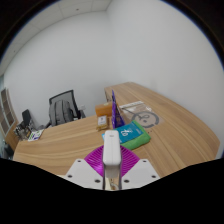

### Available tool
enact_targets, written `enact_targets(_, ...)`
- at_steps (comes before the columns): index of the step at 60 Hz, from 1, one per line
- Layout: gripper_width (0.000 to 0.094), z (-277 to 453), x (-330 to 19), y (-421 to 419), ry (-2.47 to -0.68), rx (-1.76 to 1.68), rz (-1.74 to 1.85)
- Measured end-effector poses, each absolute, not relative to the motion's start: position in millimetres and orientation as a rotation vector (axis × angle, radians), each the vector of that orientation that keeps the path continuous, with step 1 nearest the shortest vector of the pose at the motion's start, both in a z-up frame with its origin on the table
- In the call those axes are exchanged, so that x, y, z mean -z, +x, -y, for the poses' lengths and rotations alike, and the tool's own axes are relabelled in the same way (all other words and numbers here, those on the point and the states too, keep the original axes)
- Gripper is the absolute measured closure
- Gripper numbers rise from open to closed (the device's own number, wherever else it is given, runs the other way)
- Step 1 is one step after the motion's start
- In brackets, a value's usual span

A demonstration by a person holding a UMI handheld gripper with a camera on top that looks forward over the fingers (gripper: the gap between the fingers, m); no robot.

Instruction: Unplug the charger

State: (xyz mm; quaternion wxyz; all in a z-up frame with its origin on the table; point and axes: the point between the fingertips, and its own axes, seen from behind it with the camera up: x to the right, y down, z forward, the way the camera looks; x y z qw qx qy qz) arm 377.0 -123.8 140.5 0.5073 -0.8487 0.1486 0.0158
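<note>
Fingers of my claw (112,172) clench the white charger (111,153), holding it upright between the purple pads above the wooden desk (170,125); a teal box (131,135) lies just beyond.

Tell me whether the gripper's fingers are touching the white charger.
Touching. The gripper view shows the white charger pinched between both fingers of the gripper, no gap visible.

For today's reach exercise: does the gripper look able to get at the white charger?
Likely yes: the white charger sits right between the jaws of the gripper, with nothing blocking it; the teal packet lies beyond them.
</note>
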Motion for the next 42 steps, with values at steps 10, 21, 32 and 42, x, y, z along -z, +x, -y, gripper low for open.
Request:
enact_targets(10,0.0759,145,-49,394,-2.144,-0.125,-0.507)
enact_targets(21,0.0693,151,-31,400,-2.134,-0.215,-0.528)
enact_targets(32,0.0247,171,-12,435,-2.227,-0.052,-0.524)
enact_targets(42,0.0073,184,-29,456,-2.268,0.171,-0.388)
